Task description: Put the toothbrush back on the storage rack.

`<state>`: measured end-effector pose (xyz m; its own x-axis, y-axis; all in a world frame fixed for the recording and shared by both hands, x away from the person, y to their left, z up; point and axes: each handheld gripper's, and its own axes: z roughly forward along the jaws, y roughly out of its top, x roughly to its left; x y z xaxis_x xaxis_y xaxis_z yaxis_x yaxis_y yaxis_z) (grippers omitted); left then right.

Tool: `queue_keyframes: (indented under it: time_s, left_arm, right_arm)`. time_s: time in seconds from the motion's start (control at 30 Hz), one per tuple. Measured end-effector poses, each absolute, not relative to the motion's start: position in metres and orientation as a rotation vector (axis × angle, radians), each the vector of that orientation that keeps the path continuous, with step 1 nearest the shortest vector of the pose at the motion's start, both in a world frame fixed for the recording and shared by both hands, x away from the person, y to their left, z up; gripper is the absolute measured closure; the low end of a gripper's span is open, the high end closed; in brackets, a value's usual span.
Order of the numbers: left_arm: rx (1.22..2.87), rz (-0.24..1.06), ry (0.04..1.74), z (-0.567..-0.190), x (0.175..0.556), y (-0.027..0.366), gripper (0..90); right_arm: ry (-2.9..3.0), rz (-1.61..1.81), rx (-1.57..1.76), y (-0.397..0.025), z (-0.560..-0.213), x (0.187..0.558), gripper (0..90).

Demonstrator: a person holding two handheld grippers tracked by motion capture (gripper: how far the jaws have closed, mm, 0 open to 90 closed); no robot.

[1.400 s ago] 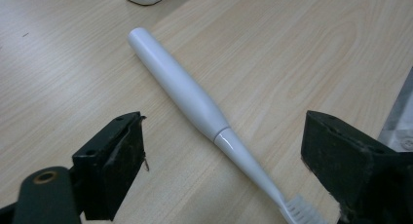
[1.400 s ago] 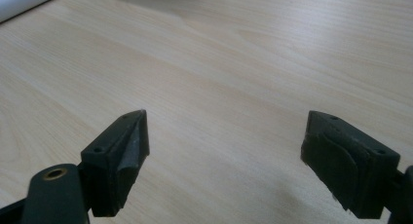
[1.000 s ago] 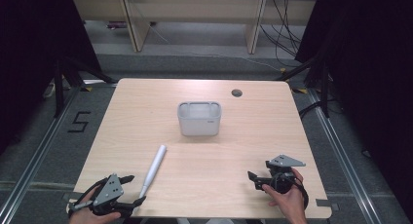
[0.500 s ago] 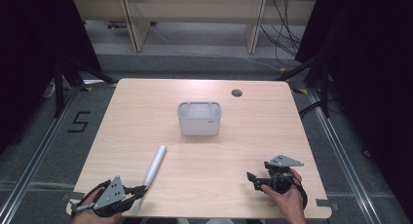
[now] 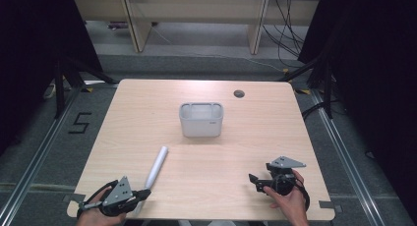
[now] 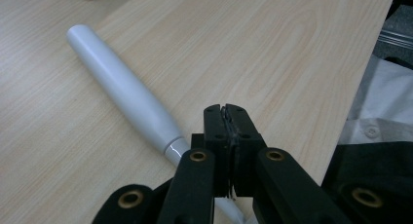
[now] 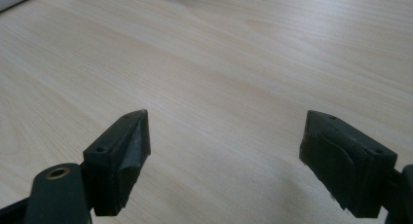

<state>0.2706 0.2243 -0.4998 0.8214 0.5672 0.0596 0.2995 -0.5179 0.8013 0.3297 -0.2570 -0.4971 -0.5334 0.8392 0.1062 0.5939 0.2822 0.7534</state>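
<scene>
Just left of my left claw (image 6: 228,118), as its own camera looks along it, lies the white pen-like tube (image 6: 122,90); its narrow end runs down beside and under the jaws, which are clenched tight together on nothing. Whether the tube touches the jaws I cannot tell. From the high view that claw (image 5: 141,195) sits at the near left edge of the wooden table (image 5: 275,118), with the tube (image 5: 156,168) slanting away from its tip toward the table's middle. Farther ahead of it, well apart from the tube's far end, stands the grey bin (image 5: 201,120). My right claw (image 7: 225,146) hovers low over bare wood with its jaws spread wide, released and empty; in the high view it (image 5: 254,179) rests near the right front edge, well apart from the tube, pointing across toward my left claw.
</scene>
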Motion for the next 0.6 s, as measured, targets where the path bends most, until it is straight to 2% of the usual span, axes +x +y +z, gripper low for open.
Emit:
queue_keyframes:
  time_s: [0.6]
  left_arm:
    - [2.27,0.385,0.607,-0.506,0.282,0.226,87.8]
  right_arm:
    - [2.263,1.126,1.303,-0.256,-0.499,0.331,19.3]
